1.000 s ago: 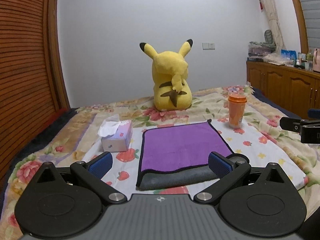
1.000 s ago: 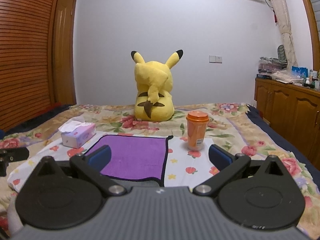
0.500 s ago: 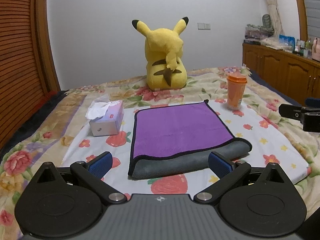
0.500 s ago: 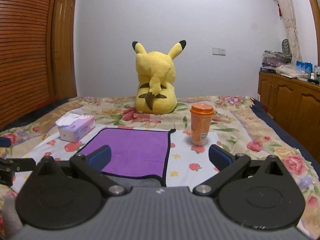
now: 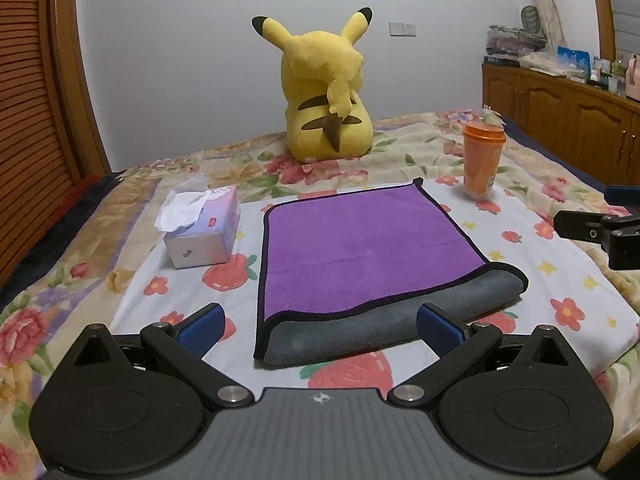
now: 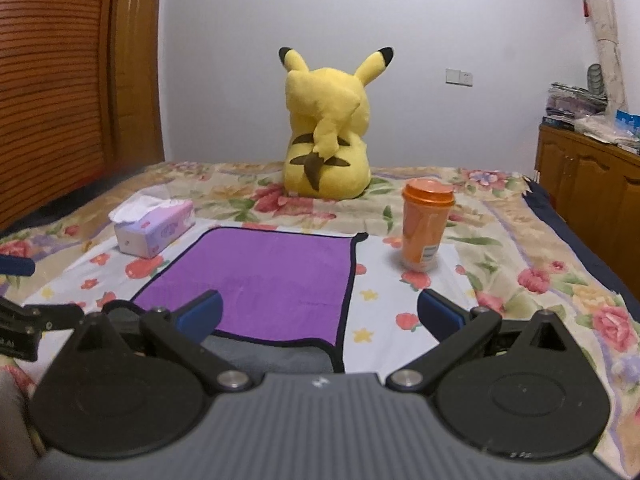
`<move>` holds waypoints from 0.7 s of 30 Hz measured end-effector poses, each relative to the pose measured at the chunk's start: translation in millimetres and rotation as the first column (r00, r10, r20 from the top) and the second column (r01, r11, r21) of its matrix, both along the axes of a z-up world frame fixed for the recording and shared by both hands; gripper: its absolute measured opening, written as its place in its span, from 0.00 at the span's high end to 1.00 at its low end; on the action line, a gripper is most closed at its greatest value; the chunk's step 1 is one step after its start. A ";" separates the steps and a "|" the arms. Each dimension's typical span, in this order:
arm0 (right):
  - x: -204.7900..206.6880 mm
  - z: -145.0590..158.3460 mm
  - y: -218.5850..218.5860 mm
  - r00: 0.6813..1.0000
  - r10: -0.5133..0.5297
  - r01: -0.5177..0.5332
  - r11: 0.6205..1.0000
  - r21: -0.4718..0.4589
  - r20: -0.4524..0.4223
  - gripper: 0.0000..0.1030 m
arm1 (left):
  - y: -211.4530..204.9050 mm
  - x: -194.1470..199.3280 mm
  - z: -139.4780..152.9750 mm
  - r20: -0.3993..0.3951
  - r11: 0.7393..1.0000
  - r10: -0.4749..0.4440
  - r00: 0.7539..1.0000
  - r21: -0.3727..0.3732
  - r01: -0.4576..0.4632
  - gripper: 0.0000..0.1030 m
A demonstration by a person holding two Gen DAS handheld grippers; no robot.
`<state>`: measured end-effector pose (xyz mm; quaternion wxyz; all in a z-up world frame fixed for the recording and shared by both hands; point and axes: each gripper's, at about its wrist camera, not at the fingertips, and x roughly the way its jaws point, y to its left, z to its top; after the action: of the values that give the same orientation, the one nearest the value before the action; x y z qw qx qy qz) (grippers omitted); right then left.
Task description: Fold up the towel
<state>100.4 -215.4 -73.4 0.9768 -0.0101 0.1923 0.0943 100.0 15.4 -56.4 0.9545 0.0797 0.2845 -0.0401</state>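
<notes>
Floral bedding (image 5: 420, 148) carries the purple towel (image 5: 360, 248), folded once with its grey underside showing along the near edge. Both tools hover low before it, empty: the left tool (image 5: 318, 326) and right tool (image 6: 320, 312) each have fingers spread wide. Tissue box (image 5: 202, 226), orange cup (image 5: 482, 162) and yellow plush (image 5: 326, 92) surround it; wooden cabinets (image 5: 560, 120) line the wall.

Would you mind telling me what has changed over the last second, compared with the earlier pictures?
Both cameras' views shifted: the left gripper and right gripper moved, ending a little back from the towel, both open and empty. Nothing was gripped or released. The folded towel, tissue box, orange cup and plush stayed put.
</notes>
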 end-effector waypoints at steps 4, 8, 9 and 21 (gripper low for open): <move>11.4 -1.9 4.9 1.000 0.016 -0.016 1.000 -0.017 -0.012 0.00 | 3.1 11.7 -4.3 -0.017 1.000 -0.002 1.000 -0.002 0.002 0.00; 22.0 -4.7 8.2 0.999 0.030 -0.030 0.999 -0.028 -0.023 0.00 | 9.5 22.6 -8.3 -0.034 1.000 0.006 0.999 -0.016 -0.007 0.00; 24.1 -5.4 8.5 0.999 0.033 -0.033 0.999 -0.029 -0.027 0.00 | 10.2 24.8 -9.2 -0.036 1.000 0.009 0.999 -0.015 -0.009 0.00; 48.9 -14.3 14.9 0.995 0.073 -0.077 0.996 -0.055 -0.075 0.00 | 15.6 56.7 -23.5 -0.063 0.999 -0.005 0.998 0.032 0.007 0.00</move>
<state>149.3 -200.6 -87.7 0.9642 -0.0421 0.2297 0.1254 156.7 31.0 -79.8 0.9435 0.0947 0.3149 -0.0409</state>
